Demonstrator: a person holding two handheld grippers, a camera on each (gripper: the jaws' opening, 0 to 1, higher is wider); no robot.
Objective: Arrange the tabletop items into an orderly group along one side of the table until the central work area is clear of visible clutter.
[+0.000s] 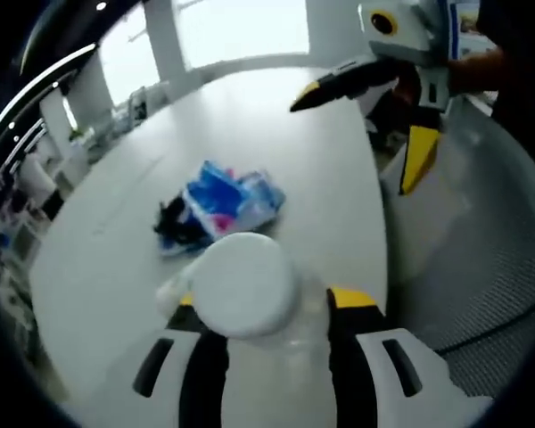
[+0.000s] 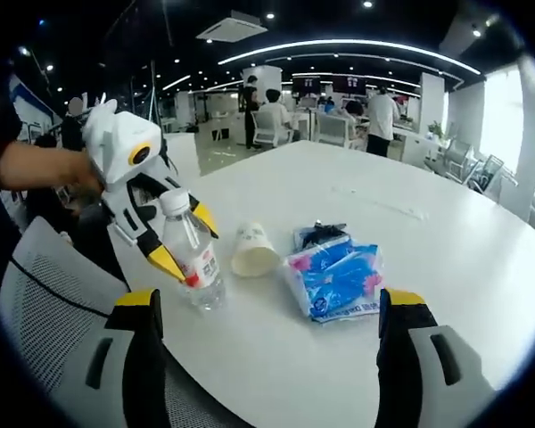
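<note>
Clear plastic water bottle [image 2: 193,254] with white cap and red label, standing near the table's edge at left centre of the right gripper view, clenched between the yellow-tipped jaws of the left gripper [image 2: 180,241]. Same bottle in the left gripper view seen from above, white cap [image 1: 243,283] at lower centre between the black jaws. Right gripper [image 1: 374,120] at upper right of the left gripper view, spread wide and grasping nothing; in its own view, jaws far apart at the bottom corners.

Pale paper cup [image 2: 252,251] lying on its side just right of the bottle. Blue-and-pink plastic tissue packet [image 2: 337,281] at centre, touching a small black item [image 2: 319,234] behind it, too tangled to identify. Round white table [image 2: 446,267] otherwise bare in the middle.

Likely step: setting the bottle as anchor of the group along the near edge. Best kept upright, lowered flat before letting go, well inside the rim to avoid tipping off. Then cup righted beside it, packet slid close, black item last.
</note>
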